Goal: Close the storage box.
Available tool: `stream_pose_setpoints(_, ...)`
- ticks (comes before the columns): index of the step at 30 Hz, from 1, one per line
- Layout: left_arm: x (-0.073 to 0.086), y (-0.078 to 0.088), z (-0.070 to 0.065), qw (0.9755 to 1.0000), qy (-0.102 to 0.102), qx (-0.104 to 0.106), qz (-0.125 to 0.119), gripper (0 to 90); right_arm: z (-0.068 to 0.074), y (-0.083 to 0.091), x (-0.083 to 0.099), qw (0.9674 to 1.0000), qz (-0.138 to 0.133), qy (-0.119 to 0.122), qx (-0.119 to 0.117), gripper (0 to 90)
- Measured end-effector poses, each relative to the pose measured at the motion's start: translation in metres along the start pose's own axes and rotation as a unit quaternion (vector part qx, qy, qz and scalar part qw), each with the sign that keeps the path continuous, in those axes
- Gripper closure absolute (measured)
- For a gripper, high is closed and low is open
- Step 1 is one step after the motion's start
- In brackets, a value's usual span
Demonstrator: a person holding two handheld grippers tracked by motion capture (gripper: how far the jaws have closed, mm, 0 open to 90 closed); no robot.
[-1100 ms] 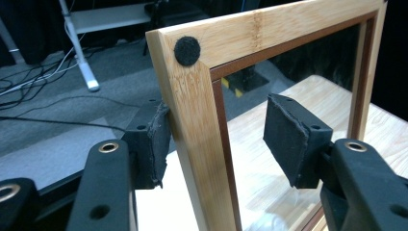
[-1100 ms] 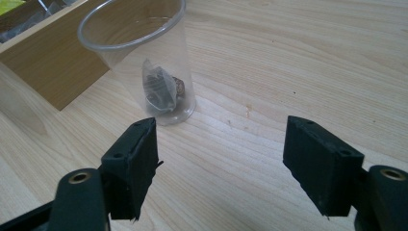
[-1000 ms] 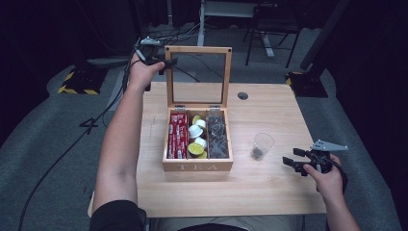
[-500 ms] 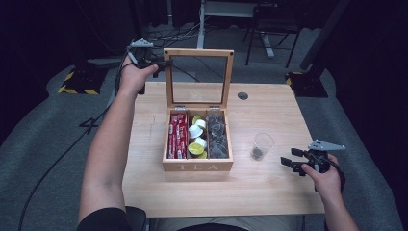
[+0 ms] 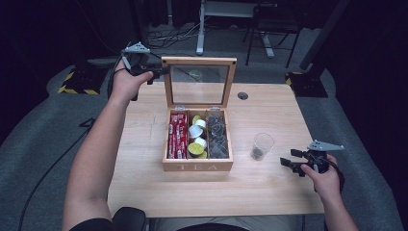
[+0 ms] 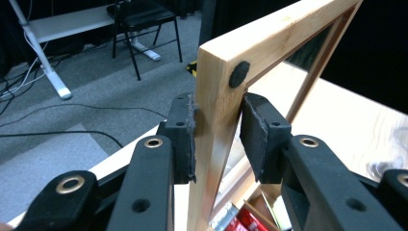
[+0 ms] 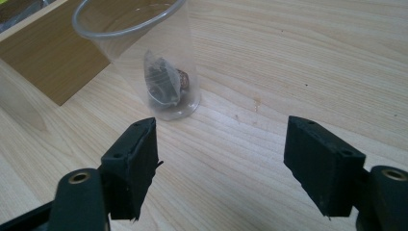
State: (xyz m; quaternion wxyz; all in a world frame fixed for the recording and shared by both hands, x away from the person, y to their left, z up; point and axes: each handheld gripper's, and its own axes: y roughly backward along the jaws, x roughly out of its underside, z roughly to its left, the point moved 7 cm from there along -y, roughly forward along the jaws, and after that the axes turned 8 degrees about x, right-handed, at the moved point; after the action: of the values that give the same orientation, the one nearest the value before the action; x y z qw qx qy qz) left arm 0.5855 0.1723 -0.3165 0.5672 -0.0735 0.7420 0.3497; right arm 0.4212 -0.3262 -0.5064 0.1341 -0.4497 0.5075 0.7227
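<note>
Wooden tea box lid (image 6: 219,103) stood upright; our left gripper (image 6: 217,134) was closing its jaws around the lid's 10 o'clock corner, one pad touching. Right gripper (image 7: 221,159) gaped, empty, by the plastic cup (image 7: 154,62).

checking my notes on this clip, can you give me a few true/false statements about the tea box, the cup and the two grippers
1. The left gripper has its jaws around the lid frame of the tea box. True; they have just been closing on it.
2. The lid lies shut. False: it stands upright, open.
3. The right gripper holds the plastic cup. False: its jaws are open, short of the cup.
4. The cup has something dark at its bottom. True.
5. Red packets fill the box's right compartment. False: the left.
</note>
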Motion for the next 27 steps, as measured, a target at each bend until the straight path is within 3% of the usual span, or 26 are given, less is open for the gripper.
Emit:
stream_pose_setpoints(5,0.004,0.009,-0.014,0.9998,-0.009,0.006,0.014,65.4,-0.001,-0.001,0.002,1.0000,0.003,-0.002,0.000,28.0)
stream_pose_setpoints(8,0.007,0.014,-0.022,0.9999,-0.001,0.010,0.013,64.2,-0.001,-0.002,0.002,1.0000,0.004,-0.002,-0.001,27.9)
stream_pose_setpoints(15,0.017,0.021,-0.040,0.9993,-0.017,-0.004,0.034,62.7,-0.002,-0.002,0.003,1.0000,0.005,-0.002,0.000,27.8)
stream_pose_setpoints(23,0.029,0.030,-0.053,0.9996,0.004,-0.001,0.027,60.6,-0.002,-0.003,0.002,1.0000,0.005,-0.001,-0.001,27.8)
stream_pose_setpoints(27,0.033,0.034,-0.061,0.9992,0.003,-0.005,0.039,60.5,0.001,-0.006,0.000,1.0000,0.007,0.003,-0.004,27.7)
